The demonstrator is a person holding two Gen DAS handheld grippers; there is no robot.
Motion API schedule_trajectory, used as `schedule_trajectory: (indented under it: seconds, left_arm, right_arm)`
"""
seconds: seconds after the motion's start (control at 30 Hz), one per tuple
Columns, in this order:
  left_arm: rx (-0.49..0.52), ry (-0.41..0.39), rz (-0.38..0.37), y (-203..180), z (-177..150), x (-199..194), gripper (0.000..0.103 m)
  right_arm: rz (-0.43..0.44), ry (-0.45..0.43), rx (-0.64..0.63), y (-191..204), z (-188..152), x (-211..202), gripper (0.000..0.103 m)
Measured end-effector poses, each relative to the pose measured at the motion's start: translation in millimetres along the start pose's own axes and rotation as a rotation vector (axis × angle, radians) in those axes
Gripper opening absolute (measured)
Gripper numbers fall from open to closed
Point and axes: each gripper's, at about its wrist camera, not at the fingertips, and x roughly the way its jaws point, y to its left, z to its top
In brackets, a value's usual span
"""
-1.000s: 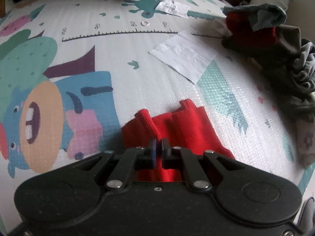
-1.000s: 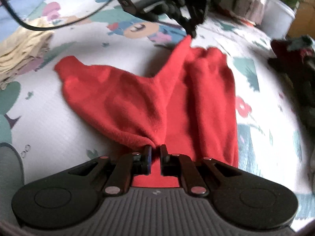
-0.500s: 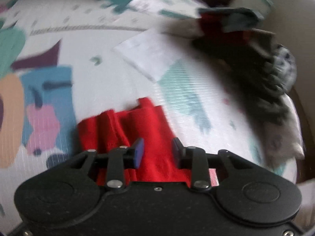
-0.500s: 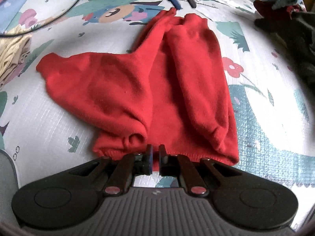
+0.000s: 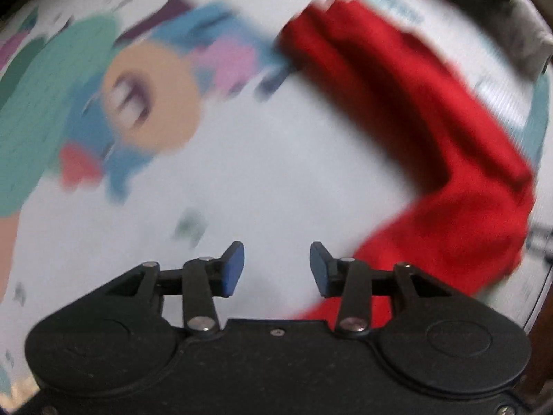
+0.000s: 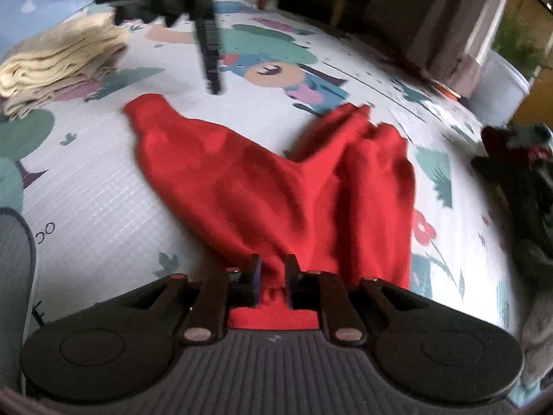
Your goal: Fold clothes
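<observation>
1. Cartoon-printed play mat (image 6: 103,207) carries the red garment (image 6: 276,190), lying loosely bunched, not yet folded flat.
2. Left gripper (image 5: 276,264): jaws opening, nothing between them, garment off to its right.
3. Right gripper (image 6: 273,276): jaws opening, red hem between them, release apparently under way.
4. Next move likely calls for a fresh grip on one edge.

A cartoon-printed play mat (image 6: 103,207) covers the floor in soft daylight.

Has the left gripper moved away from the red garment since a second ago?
Yes. The left gripper, jaws opening and empty, has let go of the red garment and slid left over the play mat, toward its blue cartoon face.
</observation>
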Motion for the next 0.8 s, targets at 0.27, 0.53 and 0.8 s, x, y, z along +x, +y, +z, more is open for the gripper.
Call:
schedule_trajectory:
  seconds: [0.27, 0.53, 0.8]
  left_arm:
    - [-0.181, 0.025, -0.089, 23, -58, 14, 0.045]
    - [-0.020, -0.039, -0.065, -19, -51, 7, 0.005]
    - [0.075, -0.191, -0.066, -37, -16, -42, 0.005]
  right_arm:
    - [-0.012, 0.041, -0.038, 14, -2, 10, 0.019]
    - [0.042, 0.052, -0.112, 44, -15, -3, 0.019]
    - [0.050, 0.045, -0.137, 53, -20, -13, 0.020]
